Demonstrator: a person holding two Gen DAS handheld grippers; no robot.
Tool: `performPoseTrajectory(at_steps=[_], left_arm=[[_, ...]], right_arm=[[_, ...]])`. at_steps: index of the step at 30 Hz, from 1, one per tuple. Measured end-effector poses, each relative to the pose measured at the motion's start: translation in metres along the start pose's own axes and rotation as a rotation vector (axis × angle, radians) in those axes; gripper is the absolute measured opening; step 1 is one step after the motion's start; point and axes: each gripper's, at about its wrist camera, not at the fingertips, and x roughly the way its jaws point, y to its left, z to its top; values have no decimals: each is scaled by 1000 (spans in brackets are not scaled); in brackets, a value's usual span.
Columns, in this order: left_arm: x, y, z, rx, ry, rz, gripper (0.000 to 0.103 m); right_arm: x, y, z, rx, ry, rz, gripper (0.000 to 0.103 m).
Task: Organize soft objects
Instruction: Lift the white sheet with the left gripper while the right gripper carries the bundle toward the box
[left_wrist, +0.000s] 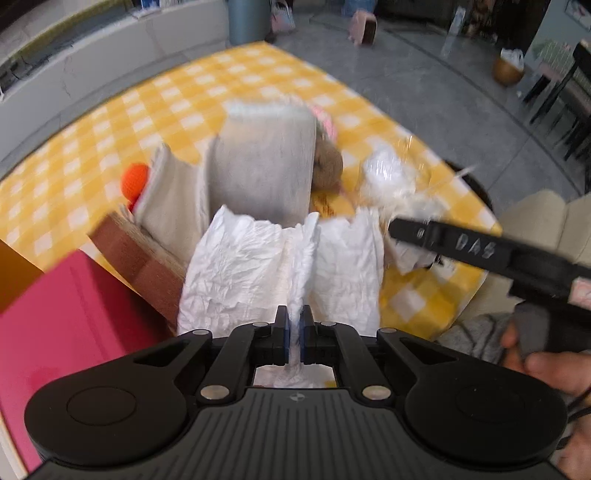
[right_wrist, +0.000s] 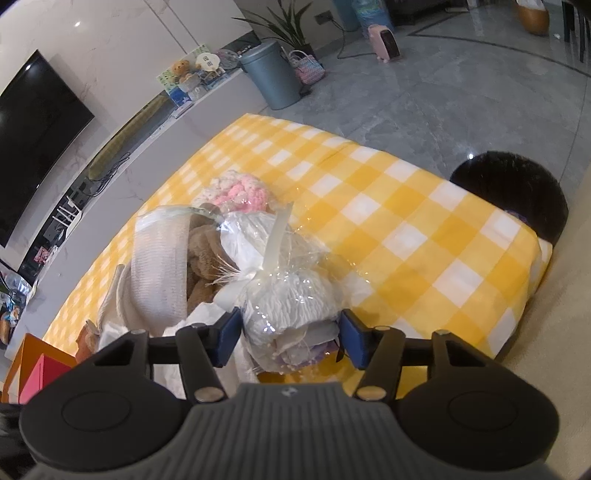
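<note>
In the left wrist view my left gripper (left_wrist: 293, 314) is shut on a raised fold of a white crinkled diaper (left_wrist: 240, 266) that lies against a wooden box (left_wrist: 136, 254). Behind it stand a grey towel roll (left_wrist: 262, 166), a brown plush toy (left_wrist: 327, 166), an orange ball (left_wrist: 135, 181) and a pink knitted piece (left_wrist: 327, 122). In the right wrist view my right gripper (right_wrist: 291, 336) is shut on a cellophane-wrapped white bundle (right_wrist: 288, 299), its blue pads (right_wrist: 231, 332) pressing both sides. The towel (right_wrist: 159, 266), the plush (right_wrist: 205, 254) and the knitted piece (right_wrist: 236, 192) lie to its left.
A yellow checked tablecloth (right_wrist: 406, 221) covers the table. A pink box (left_wrist: 55, 314) sits at the near left. A black round stool (right_wrist: 517, 192) stands past the table's right edge, and a grey bin (right_wrist: 273, 74) is on the floor beyond. A hand (left_wrist: 546, 365) holds the right gripper.
</note>
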Motion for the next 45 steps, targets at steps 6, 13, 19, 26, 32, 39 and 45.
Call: performPoseTrajectory(at_steps=[6,13,19,26,32,39,45], left_arm=[[-55,9,5,-28,-110,-48,5],[-118,26,16,-115,-268,-98,5],[-157,39,17,-133,-340,-66,5],[-197,84,-21,-216,-382,-25,5],[-224,130,-70,-328,-410,62,5],[-246,165,-120,-450,-461,130,5],[-251,195,-141,-508,-462,140,5]], right_arm=[[-7,0,-1,-5,-25,2,57],[-8,0,-1,-10,-29,0,57],[-11,0,-3,-5,-49,10,57],[-30,10,-6,-46,-59,84,56],[-67,33,-4,-83,-122,178,56],[-115,92,-16,-167,-147,402,56],[-148,164,-46,-309,-134,569,56]])
